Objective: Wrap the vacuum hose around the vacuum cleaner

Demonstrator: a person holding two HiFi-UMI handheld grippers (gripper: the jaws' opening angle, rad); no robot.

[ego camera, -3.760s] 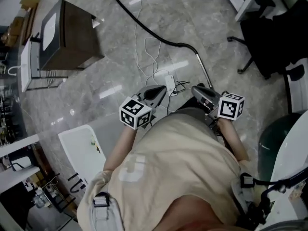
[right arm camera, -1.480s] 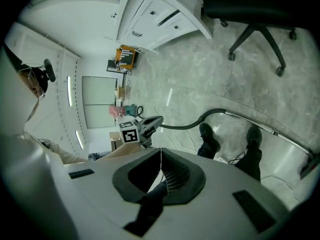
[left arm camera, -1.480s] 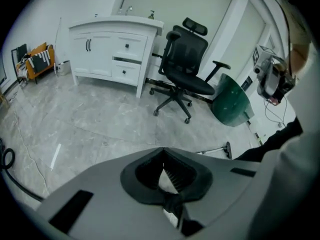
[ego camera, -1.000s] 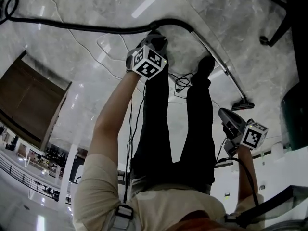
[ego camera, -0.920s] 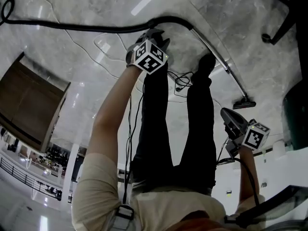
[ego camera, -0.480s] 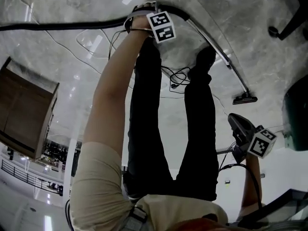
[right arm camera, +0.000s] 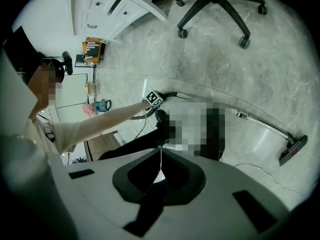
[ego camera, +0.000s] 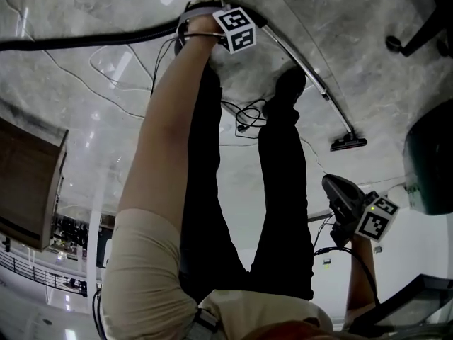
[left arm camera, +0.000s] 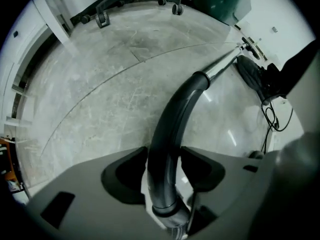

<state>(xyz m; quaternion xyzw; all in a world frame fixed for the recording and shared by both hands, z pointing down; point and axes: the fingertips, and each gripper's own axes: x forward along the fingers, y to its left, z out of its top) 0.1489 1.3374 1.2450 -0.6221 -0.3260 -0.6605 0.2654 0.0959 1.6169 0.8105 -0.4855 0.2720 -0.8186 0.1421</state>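
The black vacuum hose (ego camera: 85, 42) lies across the floor from the left and ends in a grey curved handle tube (left arm camera: 175, 114). From there a metal wand (ego camera: 304, 66) runs to the floor nozzle (ego camera: 348, 144). My left gripper (ego camera: 205, 9) points straight down at the floor. Its jaws have just been closing and now sit shut on the handle tube, which passes between the pads (left arm camera: 164, 169). My right gripper (ego camera: 330, 184) hangs shut and empty beside the person's right leg (right arm camera: 160, 176). The vacuum cleaner's body is not clearly in view.
Thin white and black cables (ego camera: 244, 115) tangle on the marble floor by the person's feet. A brown cabinet (ego camera: 28, 183) stands at the left. An office chair base (right arm camera: 215, 4) and a dark green rounded body (ego camera: 432, 168) are on the right.
The person has bent lower. The left gripper has dropped from just above the hose bend onto it and now has the tube between its jaws. The right gripper has sunk slightly.
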